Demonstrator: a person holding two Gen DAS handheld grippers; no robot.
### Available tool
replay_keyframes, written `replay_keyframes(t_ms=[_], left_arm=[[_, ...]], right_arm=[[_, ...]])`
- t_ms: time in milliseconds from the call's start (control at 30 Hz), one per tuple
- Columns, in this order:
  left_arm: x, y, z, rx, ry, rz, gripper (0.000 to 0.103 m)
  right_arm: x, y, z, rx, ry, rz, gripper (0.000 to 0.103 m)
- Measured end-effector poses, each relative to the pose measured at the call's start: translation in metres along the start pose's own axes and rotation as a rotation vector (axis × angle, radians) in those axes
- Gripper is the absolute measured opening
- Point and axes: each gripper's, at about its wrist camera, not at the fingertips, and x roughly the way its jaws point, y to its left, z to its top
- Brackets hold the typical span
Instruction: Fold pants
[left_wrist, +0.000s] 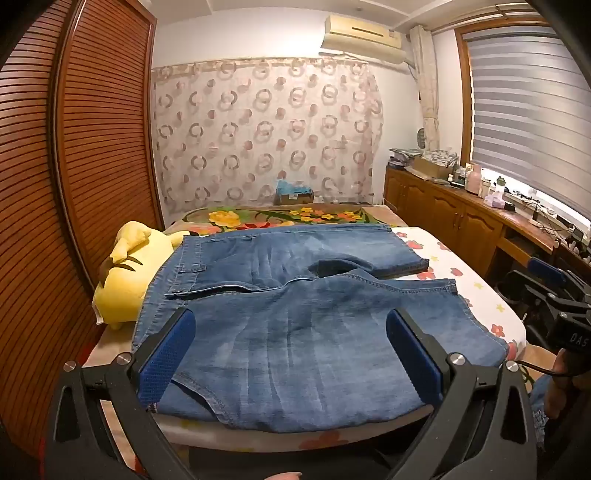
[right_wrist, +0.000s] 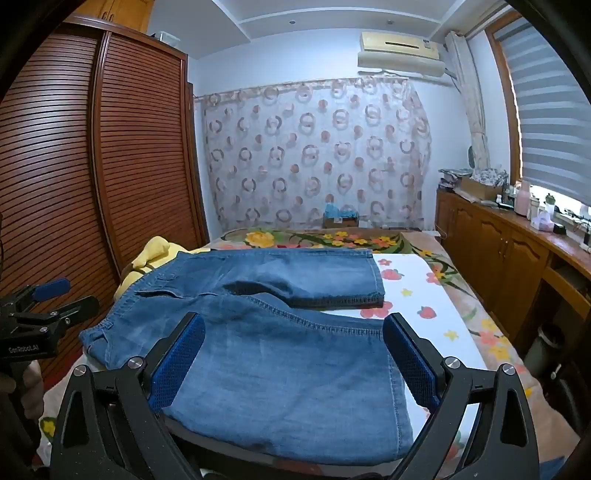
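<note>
Blue denim pants (left_wrist: 295, 325) lie spread flat on the bed (left_wrist: 461, 280), long axis running left to right, waistband left. Both jaws gape empty: left hand-held gripper (left_wrist: 291, 354) nearer the waist, right hand-held gripper (right_wrist: 295, 362) nearer the hems.

The pants (left_wrist: 295, 332) hide part of the yellow plush toy (left_wrist: 125, 273).

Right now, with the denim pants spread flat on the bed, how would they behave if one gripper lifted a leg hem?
The denim pants would likely drape limply; they already crease. Probably not slippery: the blue pads look textured.
</note>
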Motion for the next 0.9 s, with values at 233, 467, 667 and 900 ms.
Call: replay_keyframes(t_ms=[233,467,667,900], left_arm=[[0.0001,0.0000,0.0000,0.000,0.000,-0.001,0.103],[0.0000,0.0001,0.0000,0.004,-0.001,0.002,0.103],[0.0002,0.0000,0.0000,0.007,-0.002,0.001,0.103],[0.0000,0.0002,0.0000,0.007,-0.003,0.003,0.103]], right_arm=[[0.0000,-0.0001,-0.0004,0.001,-0.006,-0.005,0.097],[-0.0004,0.0001,-0.0004,0.000,-0.003,-0.004,0.097],[-0.0013,0.0018,0.0007,-0.004,-0.005,-0.005,0.097],[-0.0028,0.0053,-0.0006,-0.004,-0.011,-0.006,0.097]])
